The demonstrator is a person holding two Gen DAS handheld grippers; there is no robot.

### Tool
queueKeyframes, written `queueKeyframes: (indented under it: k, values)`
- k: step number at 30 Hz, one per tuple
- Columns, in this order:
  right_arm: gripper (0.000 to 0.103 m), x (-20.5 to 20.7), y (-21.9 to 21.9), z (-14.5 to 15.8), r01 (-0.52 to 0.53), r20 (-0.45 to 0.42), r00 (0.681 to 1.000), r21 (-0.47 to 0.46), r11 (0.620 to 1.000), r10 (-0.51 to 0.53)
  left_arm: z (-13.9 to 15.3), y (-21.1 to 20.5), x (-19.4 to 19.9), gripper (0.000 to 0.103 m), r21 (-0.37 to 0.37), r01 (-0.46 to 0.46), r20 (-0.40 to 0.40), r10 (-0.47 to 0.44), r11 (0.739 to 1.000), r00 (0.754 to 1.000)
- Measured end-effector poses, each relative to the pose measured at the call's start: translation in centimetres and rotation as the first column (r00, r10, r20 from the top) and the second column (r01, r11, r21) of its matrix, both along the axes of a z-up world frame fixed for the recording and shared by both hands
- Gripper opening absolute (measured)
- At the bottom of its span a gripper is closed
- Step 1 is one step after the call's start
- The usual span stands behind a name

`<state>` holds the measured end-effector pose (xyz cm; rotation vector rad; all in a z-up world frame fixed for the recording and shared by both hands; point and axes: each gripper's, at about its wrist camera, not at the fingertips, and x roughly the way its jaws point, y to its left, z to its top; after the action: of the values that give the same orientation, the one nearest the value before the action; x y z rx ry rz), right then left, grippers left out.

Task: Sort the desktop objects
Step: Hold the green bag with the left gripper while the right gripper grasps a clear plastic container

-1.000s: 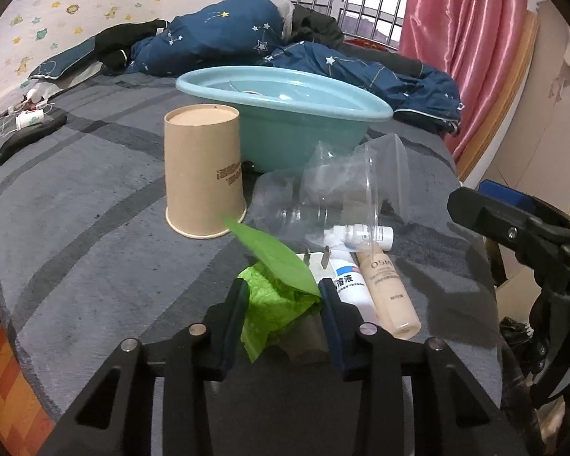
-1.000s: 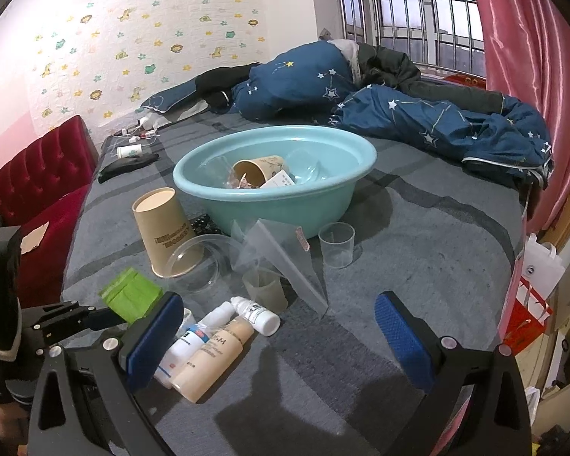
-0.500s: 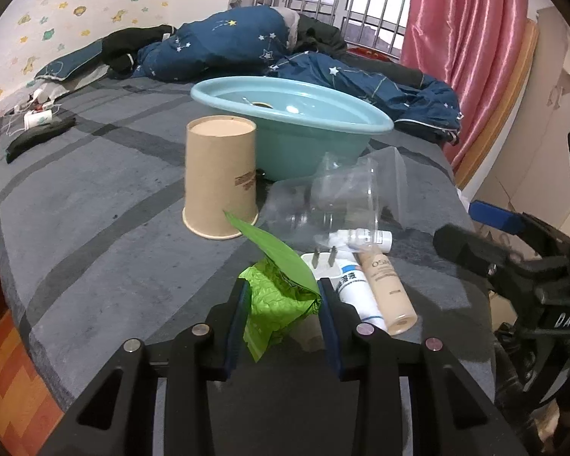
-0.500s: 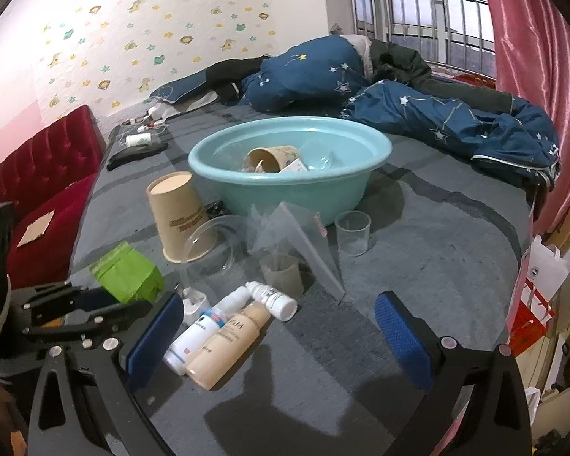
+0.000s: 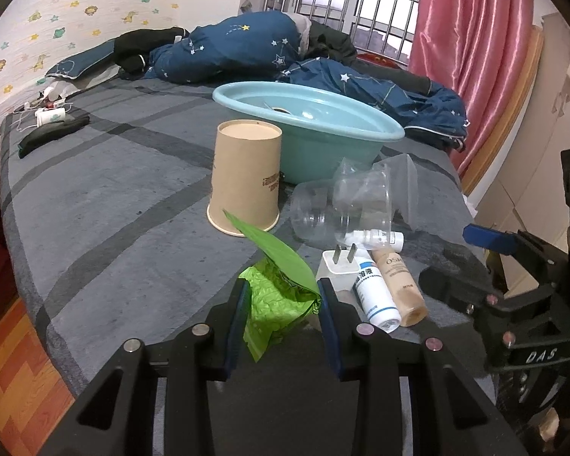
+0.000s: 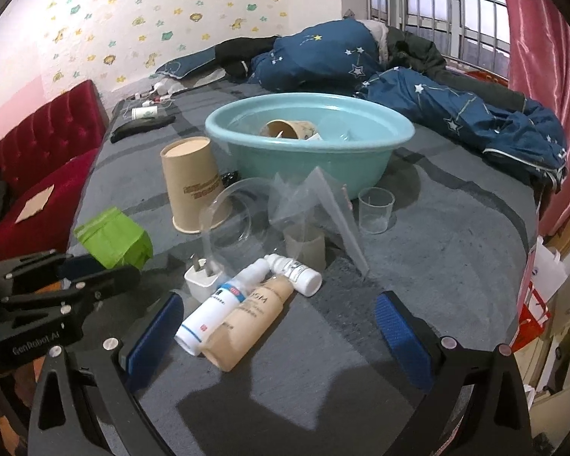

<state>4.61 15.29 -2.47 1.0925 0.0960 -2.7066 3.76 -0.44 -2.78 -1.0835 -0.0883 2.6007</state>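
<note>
- Covering nearly the whole scene, a grey striped bedspread (image 6: 456,250) carries all the clutter, with a crumpled blue star-print quilt (image 6: 323,57) at its far end.
- Sitting mid-bed, a teal basin (image 6: 307,152) holds a tipped brown paper cup and some clear plastic pieces.
- Standing upside down just in front of the basin's left side is a tall tan paper cup (image 5: 245,174).
- Lying beside that cup are a clear plastic bowl (image 6: 228,220) on its side and a clear folded sheet (image 6: 323,205); a small clear cup (image 6: 376,209) stands upright apart to the right.
- The left gripper (image 5: 281,304) has its jaws narrowed onto a crumpled green bag (image 5: 277,296), held clear of the bedspread near the bed's front-left corner.
- The right gripper (image 6: 281,326) hangs with jaws spread wide and nothing between the pads, over the bottles.
- A beige bottle (image 6: 247,315) and a white blue-labelled bottle (image 6: 216,311) lie touching side by side.
- A small white dropper bottle (image 6: 296,271) lies across their caps.
- A white plug adapter (image 6: 203,277) sits just left of them, prongs up.
</note>
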Motion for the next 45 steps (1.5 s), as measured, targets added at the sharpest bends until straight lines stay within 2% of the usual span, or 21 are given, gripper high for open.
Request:
queueKeyframes:
  k: [12,16,27,32,38,45]
  values:
    - [0.1,0.6,-1.0,-0.9,-0.027,0.044,0.999,0.017,0.999,0.027,0.1,-0.9,0.4,0.039,0.017,-0.012,-0.002,0.012,1.0,1.0]
    - [0.096,0.5,-1.1,-0.9,-0.029,0.046,0.999,0.021,0.999,0.028,0.0,-1.1,0.5,0.039,0.02,-0.013,0.002,0.013,1.0,1.0]
    - [0.095,0.5,-2.2,-1.3,-0.054,0.064,0.997,0.027,0.998,0.053,0.1,-1.6,0.5,0.039,0.02,-0.021,0.007,0.021,1.0,1.0]
    - [0.086,0.2,-2.1,-1.5,-0.035,0.075,0.997,0.022,0.999,0.033,0.0,-1.8,0.6,0.039,0.017,-0.021,0.009,0.021,1.0,1.0]
    - [0.084,-0.5,-1.6,-1.3,0.0,0.07,0.998,0.014,1.0,-0.001,-0.1,-1.9,0.5,0.039,0.021,-0.019,0.011,0.019,1.0,1.0]
    - [0.082,-0.9,-1.8,-1.0,-0.006,0.063,0.998,0.016,1.0,0.005,-0.1,-2.1,0.3,0.039,0.027,-0.023,0.011,0.022,0.999,1.0]
